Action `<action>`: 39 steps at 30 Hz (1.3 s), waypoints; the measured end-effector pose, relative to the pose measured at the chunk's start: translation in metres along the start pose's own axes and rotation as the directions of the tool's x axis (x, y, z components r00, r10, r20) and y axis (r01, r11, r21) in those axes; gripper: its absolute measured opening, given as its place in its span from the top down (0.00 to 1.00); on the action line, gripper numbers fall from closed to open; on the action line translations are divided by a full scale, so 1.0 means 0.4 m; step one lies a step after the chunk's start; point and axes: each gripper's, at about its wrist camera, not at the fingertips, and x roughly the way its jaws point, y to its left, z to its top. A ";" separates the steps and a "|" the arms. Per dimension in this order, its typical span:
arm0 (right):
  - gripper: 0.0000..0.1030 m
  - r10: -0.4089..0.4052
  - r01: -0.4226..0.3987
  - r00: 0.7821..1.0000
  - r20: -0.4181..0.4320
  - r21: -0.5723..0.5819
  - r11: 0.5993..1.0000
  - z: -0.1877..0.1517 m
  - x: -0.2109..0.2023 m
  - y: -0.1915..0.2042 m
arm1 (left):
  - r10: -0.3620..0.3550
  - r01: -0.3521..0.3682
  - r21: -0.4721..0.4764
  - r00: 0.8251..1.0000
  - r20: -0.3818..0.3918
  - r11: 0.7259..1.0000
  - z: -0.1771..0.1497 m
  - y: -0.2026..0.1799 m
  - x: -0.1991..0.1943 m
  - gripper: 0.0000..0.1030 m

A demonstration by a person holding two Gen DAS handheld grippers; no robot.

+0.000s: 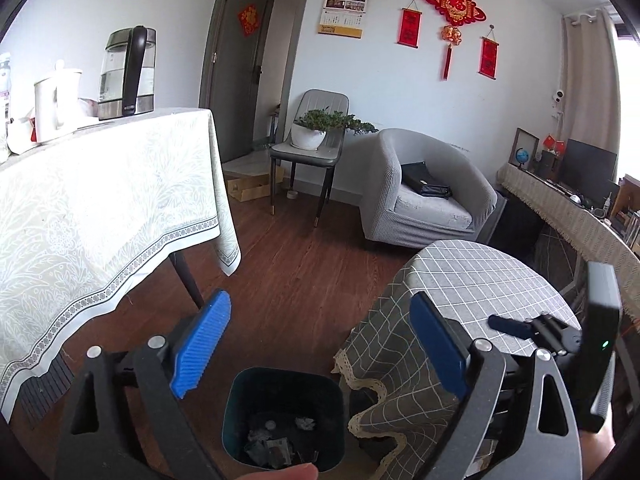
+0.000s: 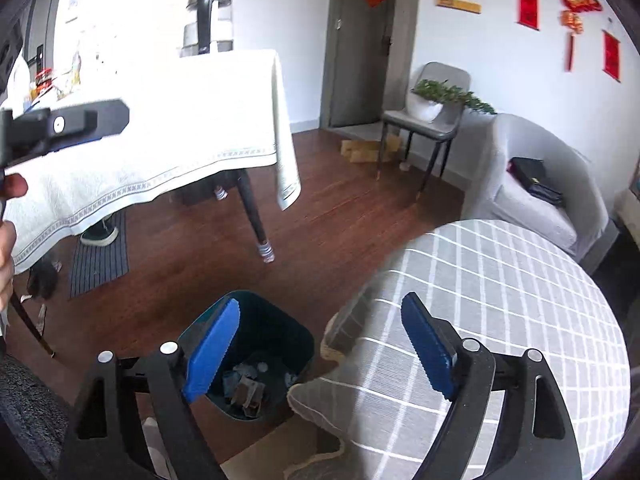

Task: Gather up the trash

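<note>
While both claws stand wide apart and empty, the left gripper (image 1: 320, 354) hangs over the dark bin (image 1: 285, 420) on the floor, left of the checked round table (image 2: 500, 300). Crumpled paper scraps (image 2: 246, 388) lie inside it; they look light, soft and crushable, best pinched across the bulk. Right gripper (image 2: 324, 354) likewise holds nothing.

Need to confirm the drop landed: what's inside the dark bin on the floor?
The bin holds crumpled grey paper scraps, a brownish wrapper and a small pale round piece, all at the bottom. Its near wall hides part of the floor of the bin in both views.
</note>
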 end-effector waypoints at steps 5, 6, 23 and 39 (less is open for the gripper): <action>0.06 -0.063 0.056 0.996 0.070 0.101 0.993 -0.070 -0.138 -0.126 | 0.083 -0.085 0.038 0.995 0.047 0.996 -0.086 -0.056 -0.047 0.04; 0.04 -0.090 0.080 0.993 0.076 0.122 0.989 -0.089 -0.163 -0.147 | 0.099 -0.102 0.055 0.994 0.046 0.993 -0.102 -0.068 -0.051 0.04; 0.03 -0.353 0.307 0.929 0.111 0.303 0.902 -0.370 -0.468 -0.309 | 0.124 -0.125 0.091 0.992 0.015 0.988 -0.265 -0.111 -0.132 0.03; 0.03 -0.222 0.181 0.962 0.161 0.236 0.955 -0.369 -0.470 -0.279 | 0.094 -0.092 0.055 0.995 -0.033 0.994 -0.280 -0.096 -0.120 0.03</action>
